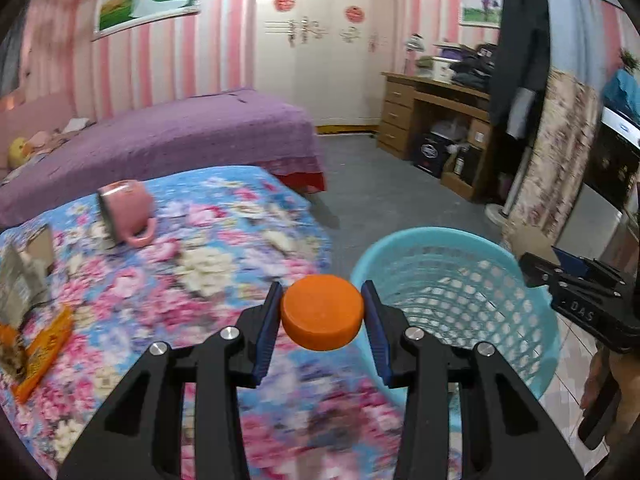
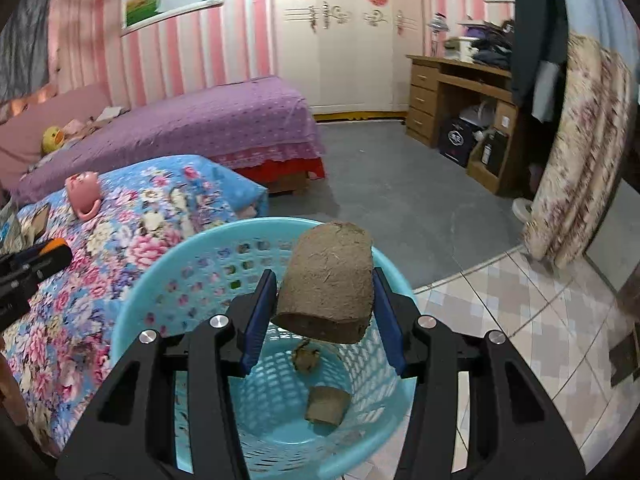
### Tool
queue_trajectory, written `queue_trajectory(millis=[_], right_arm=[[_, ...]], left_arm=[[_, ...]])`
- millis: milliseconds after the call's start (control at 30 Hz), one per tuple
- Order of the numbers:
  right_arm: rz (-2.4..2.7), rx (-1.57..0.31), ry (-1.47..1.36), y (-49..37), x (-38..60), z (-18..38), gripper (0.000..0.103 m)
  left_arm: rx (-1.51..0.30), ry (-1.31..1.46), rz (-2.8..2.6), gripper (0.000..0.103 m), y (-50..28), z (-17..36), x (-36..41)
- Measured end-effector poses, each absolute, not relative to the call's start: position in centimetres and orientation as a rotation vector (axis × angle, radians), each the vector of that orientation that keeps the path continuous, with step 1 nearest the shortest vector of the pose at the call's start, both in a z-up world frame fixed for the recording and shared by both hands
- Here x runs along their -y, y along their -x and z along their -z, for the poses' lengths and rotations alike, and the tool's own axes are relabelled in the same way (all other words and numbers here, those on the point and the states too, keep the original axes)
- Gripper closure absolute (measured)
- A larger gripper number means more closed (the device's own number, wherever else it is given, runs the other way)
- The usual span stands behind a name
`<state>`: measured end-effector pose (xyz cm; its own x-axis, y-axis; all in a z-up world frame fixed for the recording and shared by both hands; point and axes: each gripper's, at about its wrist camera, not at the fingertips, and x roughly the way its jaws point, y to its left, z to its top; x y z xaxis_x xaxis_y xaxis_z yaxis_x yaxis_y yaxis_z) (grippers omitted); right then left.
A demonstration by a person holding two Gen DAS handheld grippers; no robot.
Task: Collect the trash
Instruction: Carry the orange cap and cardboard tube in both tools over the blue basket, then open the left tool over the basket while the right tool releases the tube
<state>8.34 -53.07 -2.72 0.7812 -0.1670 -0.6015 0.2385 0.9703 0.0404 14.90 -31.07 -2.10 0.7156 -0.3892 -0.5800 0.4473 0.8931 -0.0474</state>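
L gripper (image 1: 322,312) clamps orange cap (image 1: 322,314); R gripper (image 2: 325,300) clamps brown cardboard tube (image 2: 326,284) over basket (image 2: 160,280). Basket contents partly hidden; foreground blurred.

Letters "DAS" legible on black body of right tool (image 1: 538,268); other print unreadable.

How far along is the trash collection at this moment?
Done: two scraps already lie in the blue basket. In hand: the right gripper holds a brown cardboard tube over the basket; the left gripper holds an orange cap beside it. Left: an orange wrapper and packaging on the floral cover.
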Motion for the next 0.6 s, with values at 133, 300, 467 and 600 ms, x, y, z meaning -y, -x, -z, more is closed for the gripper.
queue_trajectory(millis=[133, 300, 467, 600], right_arm=[[0.236, -0.641, -0.118, -7.8, 53.9, 2.9, 0.055], [0.252, -0.632, -0.144, -7.2, 54.9, 2.8, 0.055], [0.255, -0.631, -0.156, -7.0, 55.0, 2.8, 0.055], [0.254, -0.634, -0.152, -7.2, 54.8, 2.8, 0.055]], left_arm=[[-0.642, -0.119, 0.500, 0.063, -15.2, 2.8, 34.2], [-0.671, -0.134, 0.534, 0.063, -15.9, 3.1, 37.2], [-0.687, -0.169, 0.565, 0.045, -16.1, 3.4, 38.6], [-0.666, -0.152, 0.504, 0.023, -16.6, 3.3, 37.2]])
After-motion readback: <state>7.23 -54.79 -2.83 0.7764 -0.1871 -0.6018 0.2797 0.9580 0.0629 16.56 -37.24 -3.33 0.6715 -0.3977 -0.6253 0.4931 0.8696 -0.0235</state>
